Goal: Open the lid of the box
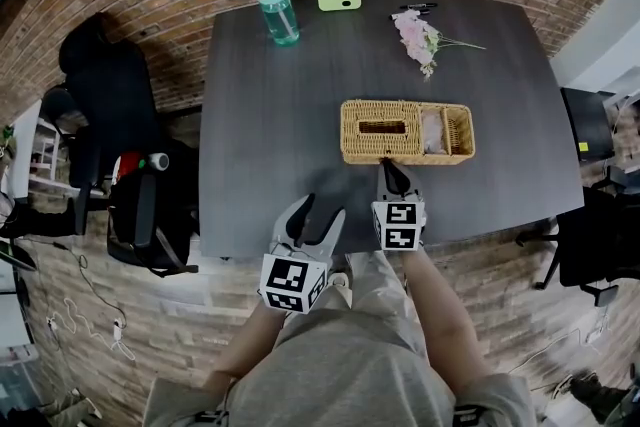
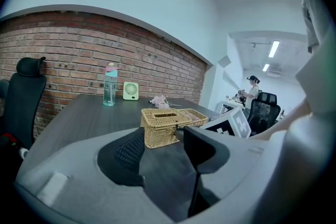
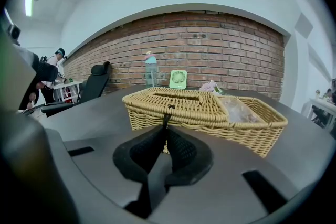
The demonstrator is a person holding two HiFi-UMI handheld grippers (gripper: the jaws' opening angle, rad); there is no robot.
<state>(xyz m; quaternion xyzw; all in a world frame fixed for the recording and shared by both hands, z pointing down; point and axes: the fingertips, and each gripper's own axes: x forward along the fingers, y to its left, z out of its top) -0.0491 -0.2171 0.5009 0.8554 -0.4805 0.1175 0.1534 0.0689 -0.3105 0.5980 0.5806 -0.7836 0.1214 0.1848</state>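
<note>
Head view: the box (image 1: 405, 132) is seen on the table (image 1: 280, 165), near the middle, with its lid (image 1: 381, 127) down flat; lifting is not yet done. The right claw (image 1: 390, 171) is set at the box's front edge. The left claw (image 1: 322, 212) is held spread near the table's edge.
Right gripper view: the claw is pinched on the lid's dark tab (image 3: 166, 119), which cannot be made out in the head view.
Left gripper view: nothing is held between its jaws; the box lies apart, ahead.
</note>
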